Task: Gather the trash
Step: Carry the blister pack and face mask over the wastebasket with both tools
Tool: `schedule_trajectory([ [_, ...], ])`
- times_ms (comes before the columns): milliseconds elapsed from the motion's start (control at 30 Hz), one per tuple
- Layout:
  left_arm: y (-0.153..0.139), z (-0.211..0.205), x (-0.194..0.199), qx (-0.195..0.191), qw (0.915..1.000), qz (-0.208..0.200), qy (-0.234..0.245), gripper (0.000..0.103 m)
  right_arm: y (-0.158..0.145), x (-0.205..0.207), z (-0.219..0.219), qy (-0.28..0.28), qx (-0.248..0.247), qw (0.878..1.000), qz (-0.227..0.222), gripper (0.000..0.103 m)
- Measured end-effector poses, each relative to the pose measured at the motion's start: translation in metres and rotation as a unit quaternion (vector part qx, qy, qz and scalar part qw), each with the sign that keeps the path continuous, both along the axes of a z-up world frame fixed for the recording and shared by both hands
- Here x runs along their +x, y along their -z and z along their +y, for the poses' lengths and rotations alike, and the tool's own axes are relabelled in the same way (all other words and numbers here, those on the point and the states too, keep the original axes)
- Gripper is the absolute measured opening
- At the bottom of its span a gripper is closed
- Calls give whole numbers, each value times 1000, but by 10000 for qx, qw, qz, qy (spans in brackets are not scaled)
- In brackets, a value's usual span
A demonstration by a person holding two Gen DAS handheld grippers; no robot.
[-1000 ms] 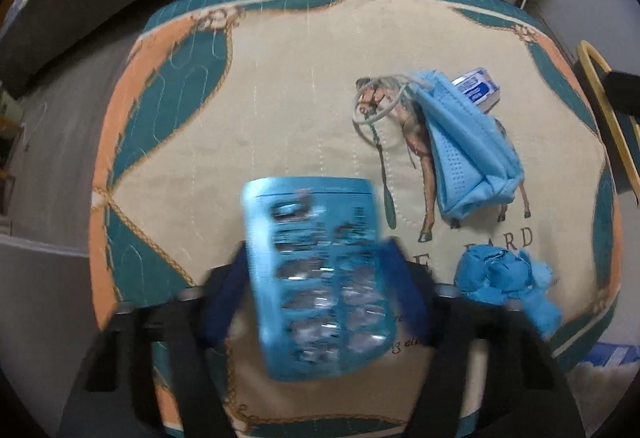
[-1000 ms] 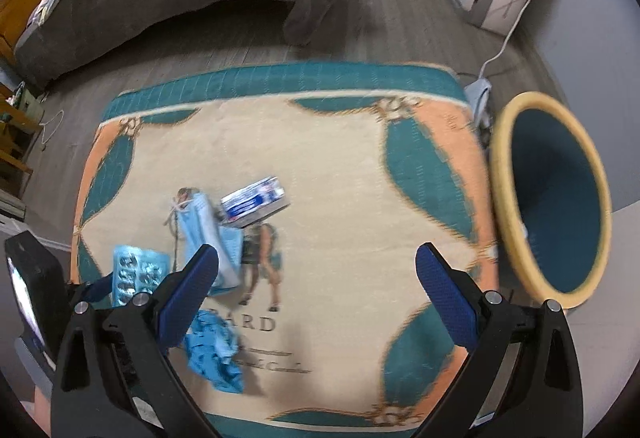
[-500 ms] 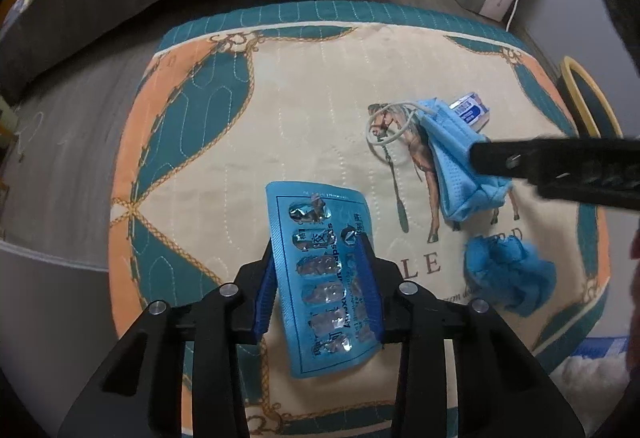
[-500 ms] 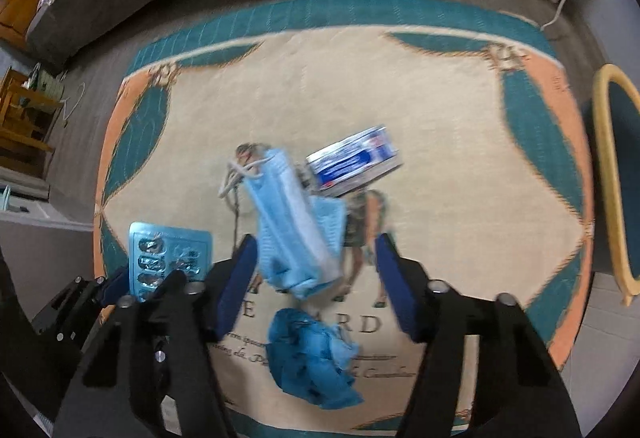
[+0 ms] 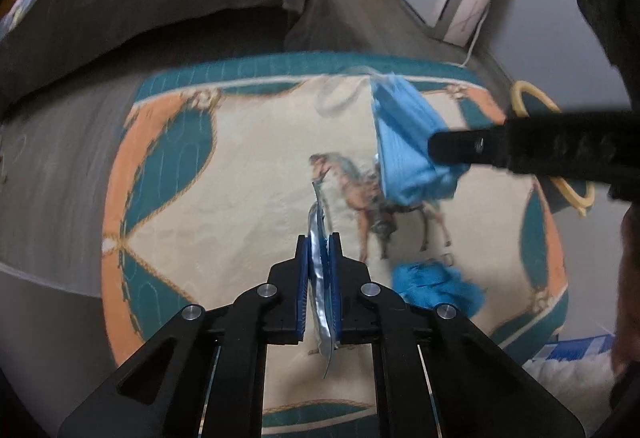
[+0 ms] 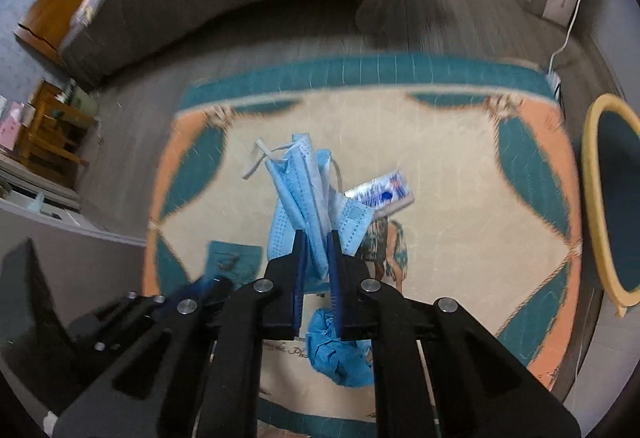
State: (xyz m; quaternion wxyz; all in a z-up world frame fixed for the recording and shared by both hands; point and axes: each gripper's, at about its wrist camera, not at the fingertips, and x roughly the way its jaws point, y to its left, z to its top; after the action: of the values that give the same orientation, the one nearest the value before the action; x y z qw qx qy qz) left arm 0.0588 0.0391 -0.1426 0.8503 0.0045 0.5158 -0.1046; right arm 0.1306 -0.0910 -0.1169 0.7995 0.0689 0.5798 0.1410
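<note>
Lifted off rug since earlier: silver-blue foil blister pack (image 5: 320, 278) clamped in left gripper (image 5: 319, 250); pale blue pleated face mask (image 6: 308, 198), right gripper (image 6: 316, 258) closing on it. Left: crumpled blue glove (image 6: 340, 354), small printed box (image 6: 380, 194); yellow-rimmed bin (image 6: 600, 198) unfed.

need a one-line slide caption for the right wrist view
Right gripper closing on a blue face mask above the rug, crumpled blue glove and small packet left lying there.

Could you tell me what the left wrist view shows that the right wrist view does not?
Only the left wrist view shows the left claw shut edge-on on the blister pack. Only the right wrist view shows the small box and the right claw's pads closing on the face mask. Both show the rug, mask, crumpled blue glove and yellow-rimmed bin.
</note>
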Motion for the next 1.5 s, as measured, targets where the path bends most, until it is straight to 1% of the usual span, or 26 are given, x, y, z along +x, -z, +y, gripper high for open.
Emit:
schedule_trajectory([
  [67,-7,-8,0,111,9998,-147,89,10,-14,-4,-7,42,-54,9998,-185,10],
  [133,-14,-12,0,25,9997,-224,94,10,-28,-7,-22,134,-59,9993,-333,10],
  [267,-29,-22,-2,-68,9992,-391,96,10,-39,-13,-50,330,-151,9983,-462,10],
  [533,-50,-52,-7,-82,9973,-676,256,10,-44,-20,-104,716,-210,9959,-510,10],
  [733,-59,-73,-8,-119,9958,-811,398,10,-48,-24,-126,844,-218,9947,-553,10],
  [867,-66,-87,-6,-209,9947,-881,479,10,-48,-24,-140,928,-212,9939,-559,10],
  [1267,-66,-124,-1,-248,9927,-923,742,10,-43,-22,-185,1219,-221,9908,-541,10],
  [1500,-62,-147,-1,-148,9912,-929,931,10,-38,-22,-212,1370,-237,9889,-524,10],
])
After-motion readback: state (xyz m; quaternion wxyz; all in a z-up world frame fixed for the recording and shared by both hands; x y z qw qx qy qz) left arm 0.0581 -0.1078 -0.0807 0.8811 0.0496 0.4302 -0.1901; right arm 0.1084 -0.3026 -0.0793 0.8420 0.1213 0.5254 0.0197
